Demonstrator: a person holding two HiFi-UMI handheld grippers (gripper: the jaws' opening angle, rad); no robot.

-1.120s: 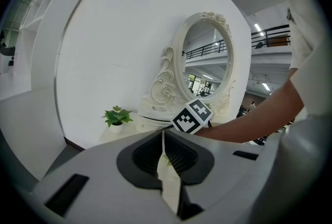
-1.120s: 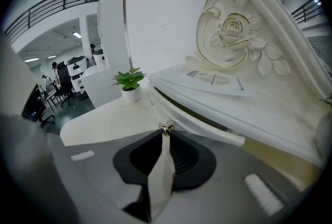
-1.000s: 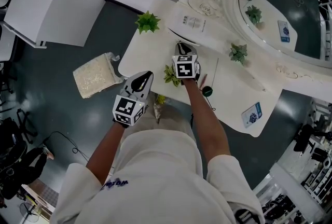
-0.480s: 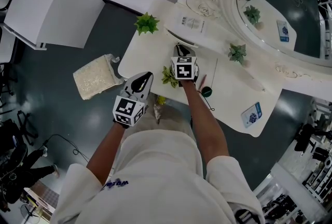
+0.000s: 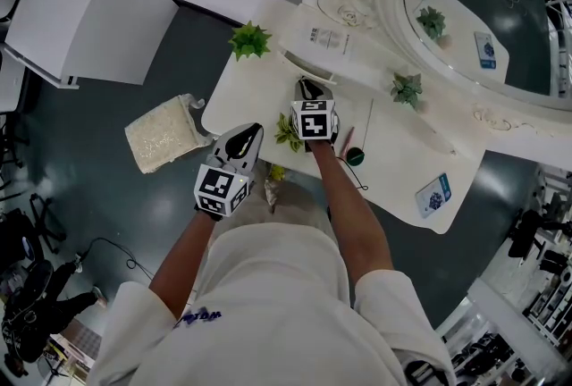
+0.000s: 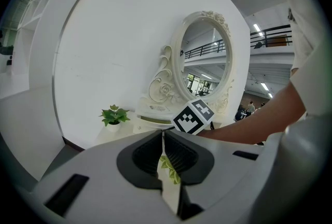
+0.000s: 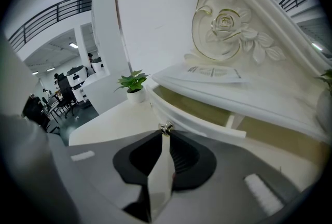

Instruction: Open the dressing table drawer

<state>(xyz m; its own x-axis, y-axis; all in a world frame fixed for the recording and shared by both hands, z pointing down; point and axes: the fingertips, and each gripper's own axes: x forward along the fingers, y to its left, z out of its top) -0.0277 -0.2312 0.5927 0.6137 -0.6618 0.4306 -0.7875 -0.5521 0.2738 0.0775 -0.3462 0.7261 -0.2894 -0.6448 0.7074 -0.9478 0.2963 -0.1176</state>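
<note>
The white dressing table (image 5: 241,94) carries a small drawer (image 7: 199,120) under its oval mirror (image 5: 483,9). The drawer stands pulled out a little, and its pale yellow inside shows in the right gripper view. My right gripper (image 7: 165,130) is shut on the drawer's small metal knob (image 7: 166,127). In the head view that gripper (image 5: 307,89) reaches over the tabletop to the drawer (image 5: 299,64). My left gripper (image 5: 253,132) hangs off the table's near left edge, shut with nothing in it, and its jaws (image 6: 162,136) meet in the left gripper view.
Small potted plants (image 5: 250,40) (image 5: 407,89) (image 5: 288,132) stand on the tabletop, with a dark round thing (image 5: 356,156) and a blue card (image 5: 434,195). A pale cushioned stool (image 5: 163,141) sits on the floor at the left, and a white cabinet (image 5: 80,18) stands beyond it.
</note>
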